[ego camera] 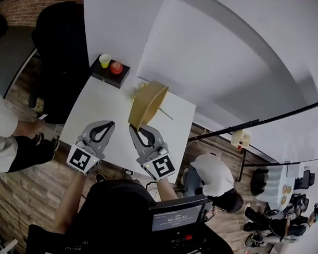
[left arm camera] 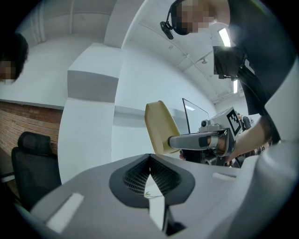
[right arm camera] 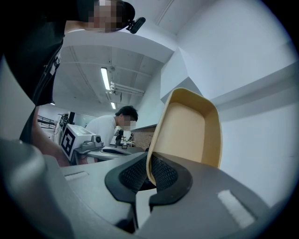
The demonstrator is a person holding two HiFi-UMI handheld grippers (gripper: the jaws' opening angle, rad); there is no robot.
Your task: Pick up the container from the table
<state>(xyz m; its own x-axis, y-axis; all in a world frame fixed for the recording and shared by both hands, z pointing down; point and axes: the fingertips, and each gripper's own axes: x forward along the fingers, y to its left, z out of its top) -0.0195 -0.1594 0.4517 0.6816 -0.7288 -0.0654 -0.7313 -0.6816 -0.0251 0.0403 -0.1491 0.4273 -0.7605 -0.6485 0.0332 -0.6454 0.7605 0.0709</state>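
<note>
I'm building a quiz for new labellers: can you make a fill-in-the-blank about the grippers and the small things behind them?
The right gripper is shut on the rim of the tan ___.
The left gripper is shut on ___.
The round thing beside the yellow cup is ___.
Missing: container; nothing; red.

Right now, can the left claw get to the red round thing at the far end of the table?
Probably yes. The left claw is shut and empty, the table between it and the red round thing is bare, and the container in the right claw hangs off to one side.
</note>
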